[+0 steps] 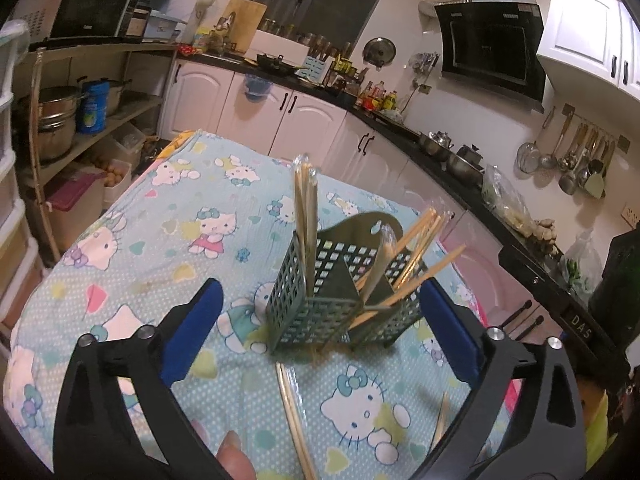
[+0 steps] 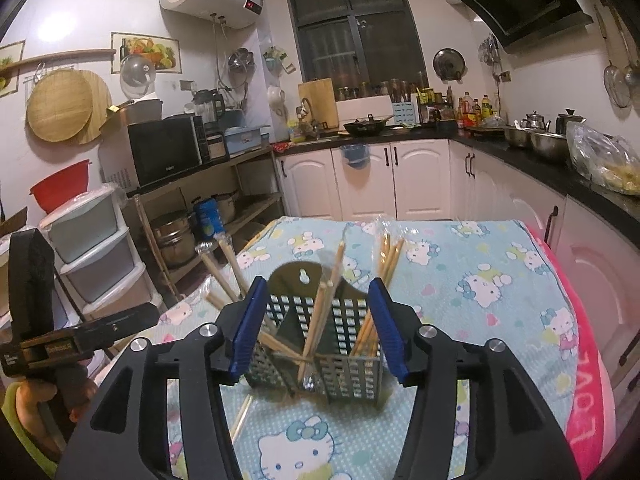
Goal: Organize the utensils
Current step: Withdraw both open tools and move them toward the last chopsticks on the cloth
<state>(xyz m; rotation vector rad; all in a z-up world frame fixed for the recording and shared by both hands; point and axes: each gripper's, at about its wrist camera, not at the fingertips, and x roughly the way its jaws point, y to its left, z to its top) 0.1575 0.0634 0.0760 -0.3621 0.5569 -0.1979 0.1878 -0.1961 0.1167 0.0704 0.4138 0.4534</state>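
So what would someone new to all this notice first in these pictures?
Probably the green slotted utensil holder standing mid-table, with wrapped wooden chopsticks sticking out at all angles. Under it lies a pale blue cartoon-cat tablecloth, with more chopsticks loose on it in front of the holder. Blue-padded grippers frame each view, the left gripper wide open and the right gripper open too, neither holding anything.

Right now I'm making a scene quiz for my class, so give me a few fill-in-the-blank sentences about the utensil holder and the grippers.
1. The perforated holder stands on a cloth printed with cartoon ____.
2. Sticking out of the holder are wrapped wooden ____.
3. The left gripper has its jaws ____, pads clear of the holder.
4. The pads of the right gripper are coloured ____.

Missing words: cats; chopsticks; open; blue
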